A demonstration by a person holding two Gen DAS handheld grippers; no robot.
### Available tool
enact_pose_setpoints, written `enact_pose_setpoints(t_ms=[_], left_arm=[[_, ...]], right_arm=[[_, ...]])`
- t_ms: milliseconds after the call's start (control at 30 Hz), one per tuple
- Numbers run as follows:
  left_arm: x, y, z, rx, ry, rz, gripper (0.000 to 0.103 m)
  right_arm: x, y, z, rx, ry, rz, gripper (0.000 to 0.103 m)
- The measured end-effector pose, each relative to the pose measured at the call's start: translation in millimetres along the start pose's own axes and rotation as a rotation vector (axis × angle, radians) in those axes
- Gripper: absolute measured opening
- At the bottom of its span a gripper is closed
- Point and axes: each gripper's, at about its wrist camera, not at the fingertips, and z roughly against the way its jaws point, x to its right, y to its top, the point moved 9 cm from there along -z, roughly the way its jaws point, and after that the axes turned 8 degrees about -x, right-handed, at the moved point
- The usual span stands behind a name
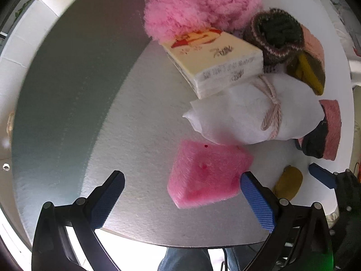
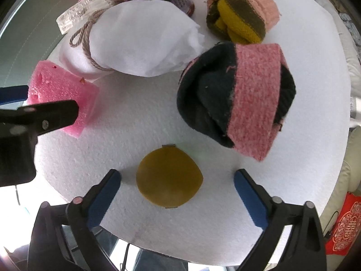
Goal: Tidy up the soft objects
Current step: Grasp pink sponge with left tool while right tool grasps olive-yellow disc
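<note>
Right wrist view looks straight down on my right gripper (image 2: 177,179), its blue pads spread wide with the mustard-yellow round pouch (image 2: 169,177) lying flat between them — neither pad touches it. Beyond the pouch, toward my right finger's side, sits the dark-and-pink rolled knit (image 2: 237,97); farther out are the peach-and-yellow rolled bundle (image 2: 241,18) and the white cloth bundle tied with cord (image 2: 140,38). All rest on the round white foam tabletop (image 2: 126,124). From the left wrist, my left gripper (image 1: 182,186) also stands apart, empty, with the pink foam block (image 1: 207,174) lying ahead of it, its near corner just beside my right-hand pad (image 1: 257,201) — I cannot tell whether they touch. Past the block lie the white bundle, a cream tissue pack (image 1: 216,61), a fluffy pink item (image 1: 196,6) and a brown striped knit roll (image 1: 275,33), crowded together at the far side.
</note>
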Motion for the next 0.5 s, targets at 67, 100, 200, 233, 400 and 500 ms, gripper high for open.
enact_pose_setpoints(t_ms=[67,100,200,233,400,500], left_arm=[[14.2,3.8,-9.2,-0.002,-0.016,-0.016,0.103],[13.9,3.7,-11.9,-0.01,-0.011,-0.026,0.103],[11.8,0.1,-18.9,-0.071,0.026,-0.043,0.103],[9.5,-1.1,-15.7,-0.057,0.015,-0.036,0.103],[-5.1,-9.7,0.7,0.007,0.01,-0.058,0.103],[-11.5,-12.4,7.2,0.028,0.024,-0.078,0.103]], right_arm=[[6.8,7.7,8.4,0.01,0.006,-0.005,0.081],[8.7,6.4,11.3,0.018,0.012,-0.007,0.07],[20.6,1.3,17.8,0.026,0.051,-0.036,0.054],[27.3,-2.4,16.7,0.016,0.089,-0.063,0.055],[61.2,-14.0,19.5,0.036,0.163,-0.154,0.096],[65.5,-20.7,19.2,0.036,0.174,-0.151,0.097]])
